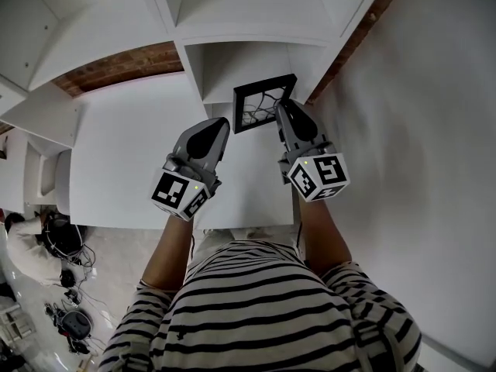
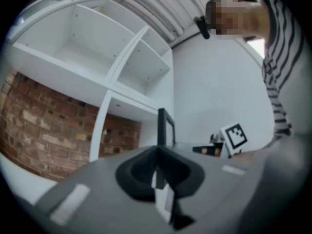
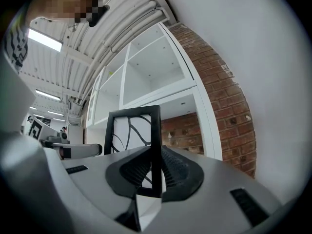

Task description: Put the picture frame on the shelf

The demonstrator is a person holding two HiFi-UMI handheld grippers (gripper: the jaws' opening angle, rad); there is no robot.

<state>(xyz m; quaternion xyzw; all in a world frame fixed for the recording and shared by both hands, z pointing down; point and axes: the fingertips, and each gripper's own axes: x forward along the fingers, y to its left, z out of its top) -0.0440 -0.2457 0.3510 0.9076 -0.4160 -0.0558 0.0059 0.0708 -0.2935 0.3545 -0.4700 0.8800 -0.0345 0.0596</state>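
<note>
Both sides of the picture frame (image 1: 262, 105) are pinched, the right gripper (image 1: 280, 108) on its right bar and the left gripper (image 1: 224, 122) on its left edge. It stands upright at the mouth of the shelf (image 1: 248, 39), probably gripped on both sides so it won't tip.

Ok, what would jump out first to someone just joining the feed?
The black frame with its curling line pattern, pinched by its right edge in the right gripper, in front of an open compartment of the white shelf. Next, the left gripper, jaws together, close by the frame's left edge, and the red brick showing through the shelf at left.
</note>
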